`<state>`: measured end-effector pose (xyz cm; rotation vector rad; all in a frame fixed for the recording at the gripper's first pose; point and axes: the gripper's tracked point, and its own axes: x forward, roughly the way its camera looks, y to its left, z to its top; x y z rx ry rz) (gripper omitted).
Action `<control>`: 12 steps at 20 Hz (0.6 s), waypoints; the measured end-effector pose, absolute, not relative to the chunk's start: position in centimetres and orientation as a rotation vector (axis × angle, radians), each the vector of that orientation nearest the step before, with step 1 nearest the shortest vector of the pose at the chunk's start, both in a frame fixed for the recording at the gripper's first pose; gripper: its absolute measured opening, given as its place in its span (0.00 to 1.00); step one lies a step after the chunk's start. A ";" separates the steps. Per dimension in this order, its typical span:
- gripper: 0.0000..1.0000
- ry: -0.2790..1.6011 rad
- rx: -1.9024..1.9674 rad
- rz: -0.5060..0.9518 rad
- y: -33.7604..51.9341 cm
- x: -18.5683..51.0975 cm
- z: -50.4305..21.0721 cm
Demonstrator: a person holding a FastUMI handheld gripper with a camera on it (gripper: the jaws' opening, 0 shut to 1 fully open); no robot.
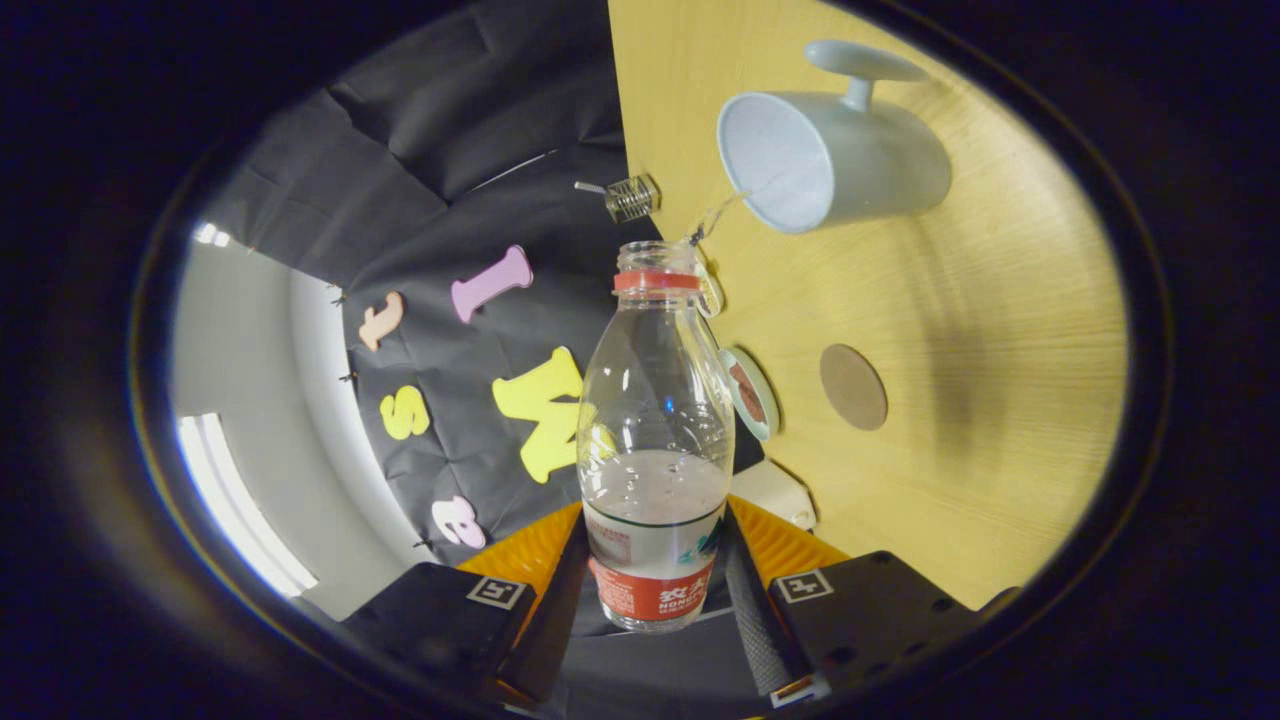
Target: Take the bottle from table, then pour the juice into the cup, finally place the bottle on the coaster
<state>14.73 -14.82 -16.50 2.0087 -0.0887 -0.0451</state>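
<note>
I have the bottle [655,440] pinched low between my tongs [655,600], both fingers [752,600] pressed on the label band, one per side. Its long axis runs straight out along the fingers, open mouth at the far end with a red neck ring, no cap on. The whole view is rolled, so the desk [1000,400] reads as a wall beside the bottle; I judge the bottle is tipped well over, toward horizontal.

Key relation: the cup [830,160] lies beyond the mouth and off to the desk side, its opening facing back this way, handle on the far side. Mouth and cup rim are near but apart, and not lined up. A thin glinting strand runs from the mouth area toward the rim; liquid or a tether, can't tell.

Contents: bottle holds clear liquid in roughly its lower third. Cup interior looks pale and bare; no fill visible.

The coaster [853,387], a brown disc, sits bare on the desk between cup and tongs. A small round lid-like thing [750,393] lies just beside the bottle shoulder.

Judged step: pouring, early or about to start. Next I'd swing the mouth over the rim.
</note>
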 end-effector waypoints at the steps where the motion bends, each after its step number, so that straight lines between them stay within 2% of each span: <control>1: 0.75 -0.094 2.019 -0.043 -15.0 14.7 -16.3; 12: 0.75 -0.165 2.108 -0.016 -16.1 14.9 -14.6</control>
